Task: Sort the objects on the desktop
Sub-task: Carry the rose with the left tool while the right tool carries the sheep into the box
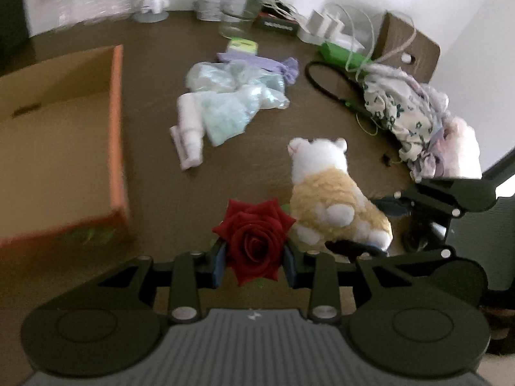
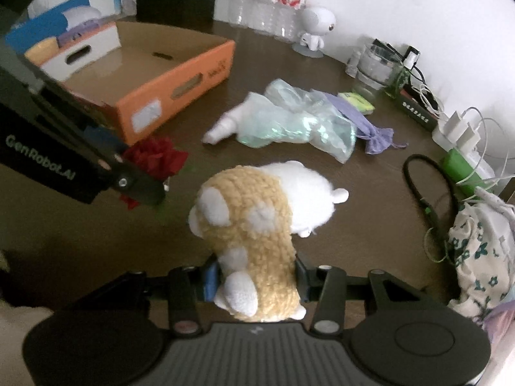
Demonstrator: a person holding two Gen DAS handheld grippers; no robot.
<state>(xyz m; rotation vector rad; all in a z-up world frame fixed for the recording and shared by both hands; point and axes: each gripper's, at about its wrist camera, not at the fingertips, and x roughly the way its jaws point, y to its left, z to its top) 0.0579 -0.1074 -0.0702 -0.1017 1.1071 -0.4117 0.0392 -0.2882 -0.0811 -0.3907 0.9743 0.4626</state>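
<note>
The left gripper (image 1: 254, 259) is clamped on a red rose (image 1: 254, 241), its blue pads pressing the bloom from both sides, and it hangs just right of the orange cardboard box (image 1: 117, 128). To its right, the right gripper (image 2: 256, 276) is closed around the hind end of a tan-and-white plush toy (image 2: 257, 222), which seems lifted or at least tipped off the brown desk (image 1: 154, 64). Sorting looks barely begun: the box floor shows bare as far as either view reaches, and much is left lying out, namely a white bottle (image 1: 190, 125), a crinkled pale plastic bag (image 1: 235, 99), a purple pouch (image 1: 276, 66), a black cable loop (image 1: 322, 83) and a floral cloth bundle (image 1: 405, 109) at the far right. The box's near wall stands between the rose and the inside, so the bloom will likely have to go up and over. The two tools sit close together, and open desk lies between plush and bag.
</note>
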